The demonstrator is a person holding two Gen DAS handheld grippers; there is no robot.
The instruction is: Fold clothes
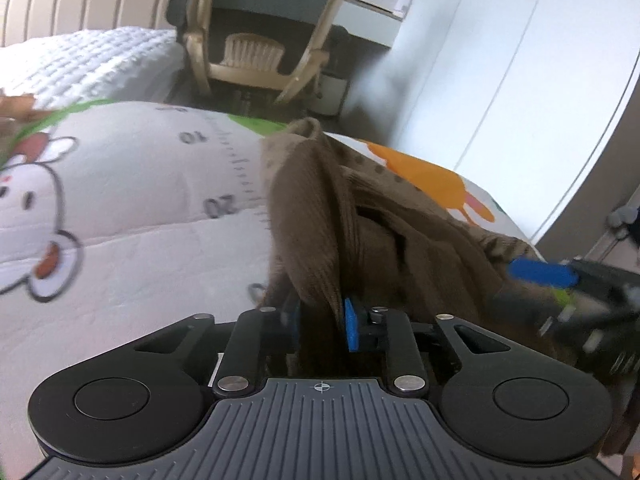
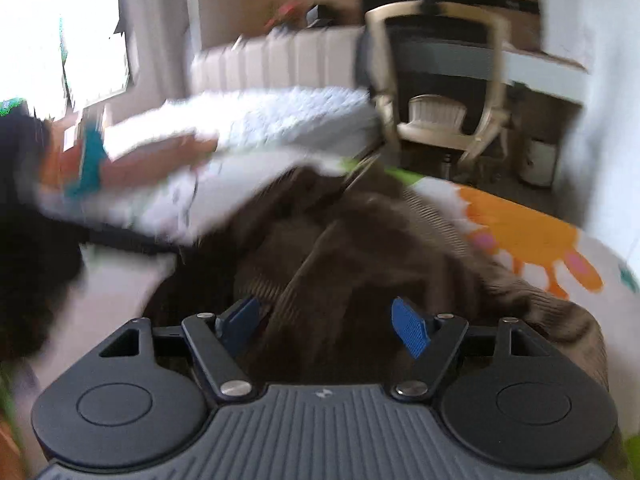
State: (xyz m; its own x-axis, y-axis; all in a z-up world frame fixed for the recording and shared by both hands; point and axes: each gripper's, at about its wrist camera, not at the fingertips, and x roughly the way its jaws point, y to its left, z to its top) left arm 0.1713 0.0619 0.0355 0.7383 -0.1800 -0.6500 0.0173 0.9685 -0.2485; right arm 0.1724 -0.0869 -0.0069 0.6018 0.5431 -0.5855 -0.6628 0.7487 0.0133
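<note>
Clamped in left tool (image 1: 320, 320): bunched brown garment (image 1: 316, 216), lifted off quilt (image 1: 132, 208). Right tool (image 2: 326, 326) gaping over it, ungripped. Folding barely begun.

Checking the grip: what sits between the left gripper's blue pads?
In the left wrist view, a bunched fold of the brown garment sits pinched in the left gripper.

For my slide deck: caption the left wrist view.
Left gripper pinches a fold of the brown knit garment above a cartoon-print quilt, the right gripper blurred alongside.
</note>
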